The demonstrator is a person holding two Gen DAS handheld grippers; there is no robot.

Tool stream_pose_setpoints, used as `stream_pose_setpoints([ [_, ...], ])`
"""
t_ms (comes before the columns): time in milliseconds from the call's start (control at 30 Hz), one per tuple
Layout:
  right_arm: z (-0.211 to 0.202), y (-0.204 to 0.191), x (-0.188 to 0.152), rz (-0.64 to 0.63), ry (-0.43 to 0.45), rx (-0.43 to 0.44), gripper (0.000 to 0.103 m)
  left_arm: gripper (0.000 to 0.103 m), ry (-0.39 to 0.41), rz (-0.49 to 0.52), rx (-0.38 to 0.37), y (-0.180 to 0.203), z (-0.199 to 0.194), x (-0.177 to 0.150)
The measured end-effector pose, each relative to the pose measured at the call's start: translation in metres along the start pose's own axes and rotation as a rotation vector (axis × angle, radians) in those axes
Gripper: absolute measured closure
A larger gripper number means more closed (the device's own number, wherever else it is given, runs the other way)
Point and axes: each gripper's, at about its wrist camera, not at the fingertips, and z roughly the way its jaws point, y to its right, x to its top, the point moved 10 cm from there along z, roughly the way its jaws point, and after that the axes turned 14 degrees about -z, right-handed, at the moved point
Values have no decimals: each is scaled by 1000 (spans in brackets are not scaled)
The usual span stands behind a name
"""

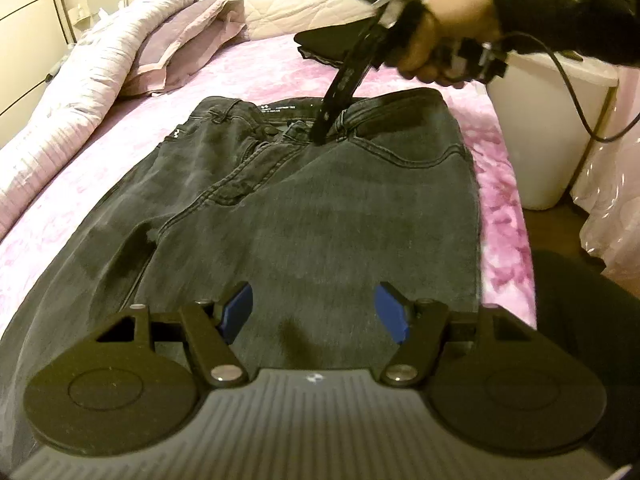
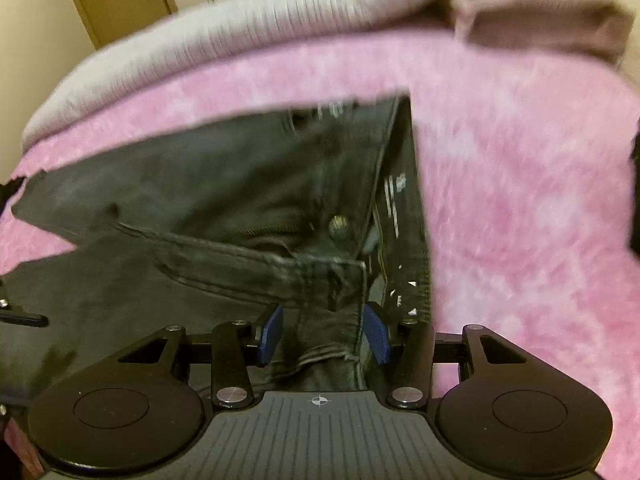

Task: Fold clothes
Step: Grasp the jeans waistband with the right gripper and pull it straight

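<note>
Jeans (image 1: 320, 208) spread flat on the pink bed (image 1: 248, 76), waistband grasped.
Right gripper (image 2: 323, 334) pinches the waistband at the fly; left gripper (image 1: 316, 314) hovers open above the legs. Best to lift evenly, keeping seams aligned.

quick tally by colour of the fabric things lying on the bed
dark grey: 1, the jeans
black: 1, a folded garment past the waistband
mauve: 1, a pillow
pale pink: 1, a bunched quilt
total: 4
</note>
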Motion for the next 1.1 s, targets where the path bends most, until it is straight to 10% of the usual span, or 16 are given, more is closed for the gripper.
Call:
stream_pose_setpoints([
  [100,8,2,-6,-9,-27,2,58,39,-4,11,-5,2,6,-2],
  [167,1,1,-7,-6,-8,1,85,39,-7,14,-10,4,8,-5],
  [500,-38,-10,40,-116,233,-90,87,38,30,10,-6,-5,9,-1],
  [667,15,13,19,-36,66,-55,73,38,18,-12,4,-14,16,0],
  [1100,15,26,34,-1,147,94,47,33,16,-23,-17,-15,22,-7],
])
